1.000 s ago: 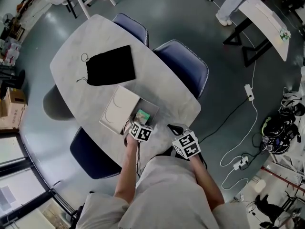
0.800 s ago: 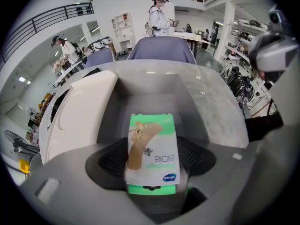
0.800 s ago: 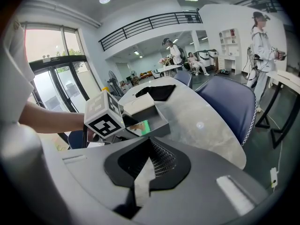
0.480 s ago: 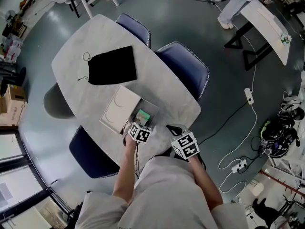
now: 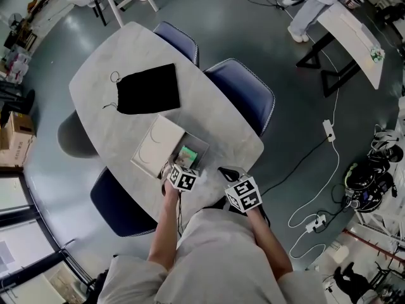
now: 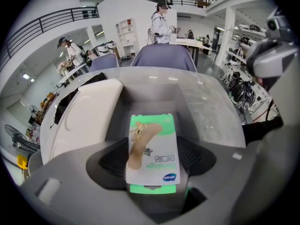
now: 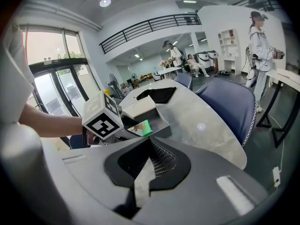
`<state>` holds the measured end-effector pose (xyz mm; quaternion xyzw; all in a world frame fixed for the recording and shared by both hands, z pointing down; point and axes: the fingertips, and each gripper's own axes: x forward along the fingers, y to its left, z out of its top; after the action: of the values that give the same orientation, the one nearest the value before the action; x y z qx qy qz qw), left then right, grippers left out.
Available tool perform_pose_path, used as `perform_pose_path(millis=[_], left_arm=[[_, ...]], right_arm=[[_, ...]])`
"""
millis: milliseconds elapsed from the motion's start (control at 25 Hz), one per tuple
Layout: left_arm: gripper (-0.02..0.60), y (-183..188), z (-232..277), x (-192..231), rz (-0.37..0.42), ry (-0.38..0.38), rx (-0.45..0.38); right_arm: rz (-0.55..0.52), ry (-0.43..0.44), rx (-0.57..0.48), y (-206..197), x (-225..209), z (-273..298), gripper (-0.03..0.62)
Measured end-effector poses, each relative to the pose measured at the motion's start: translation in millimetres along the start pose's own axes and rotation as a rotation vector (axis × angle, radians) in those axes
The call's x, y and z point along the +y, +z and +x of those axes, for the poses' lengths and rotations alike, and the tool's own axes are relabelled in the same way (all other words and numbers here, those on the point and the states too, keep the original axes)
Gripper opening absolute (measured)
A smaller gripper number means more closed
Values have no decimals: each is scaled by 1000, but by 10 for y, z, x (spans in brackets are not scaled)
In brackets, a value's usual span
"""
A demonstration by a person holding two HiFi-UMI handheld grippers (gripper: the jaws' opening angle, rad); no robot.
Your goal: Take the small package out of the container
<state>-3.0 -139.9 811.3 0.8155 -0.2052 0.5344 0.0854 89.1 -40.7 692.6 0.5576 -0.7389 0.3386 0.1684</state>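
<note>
Little change is seen over the last second. At the far left of the table (image 5: 218, 109) a black pouch (image 5: 147, 88) is left untouched, and the white lid (image 5: 156, 145) is lying flat just beside the left side of the grey container (image 5: 200, 144), so the container is already open. The small package (image 6: 152, 135), white and green with a plaster pictured on it, is seen at the container's near end, close to the table's near edge. It is clamped between the jaws of the left gripper (image 6: 154, 159), whose pads are pressed on its two long sides, with its far end reaching out over the container's floor. It cannot be told whether that end is resting on the floor or lifted off it. Compared with the earlier head views, the left gripper's marker cube is shifted only a touch back toward the near edge, and the package is shown in almost the same spot. This is read as a grip already made and a pull-out barely begun: the package is not yet clear of the container walls, so the lift and withdrawal are judged still to be done. The right gripper (image 7: 149, 156) is kept off the table's near right corner, jaws closed together with nothing between them, and no real shift is noted. It is judged idle.
</note>
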Motion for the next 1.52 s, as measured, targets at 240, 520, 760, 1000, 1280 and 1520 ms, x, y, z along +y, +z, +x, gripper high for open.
perform_pose_path(millis=[240, 520, 760, 1000, 1280, 1520], left_arm=[[373, 74, -50, -54, -16, 1, -30], [373, 206, -136, -58, -35, 16, -66], [373, 220, -212, -74, -49, 14, -81], [373, 247, -357, -4, -61, 31, -109], [373, 245, -516, -20, -78, 30, -138], [373, 265, -600, -14, -102, 43, -164]], right_arm=[[-6, 5, -2, -34, -11, -31, 0], [-4, 19, -7, -1, -27, -13, 0], [10, 48, -4, -29, 38, -1, 0], [44, 74, -12, -27, 115, 39, 0], [31, 83, -17, 20, 159, 75, 0], [41, 83, -30, 87, 98, 108, -1]])
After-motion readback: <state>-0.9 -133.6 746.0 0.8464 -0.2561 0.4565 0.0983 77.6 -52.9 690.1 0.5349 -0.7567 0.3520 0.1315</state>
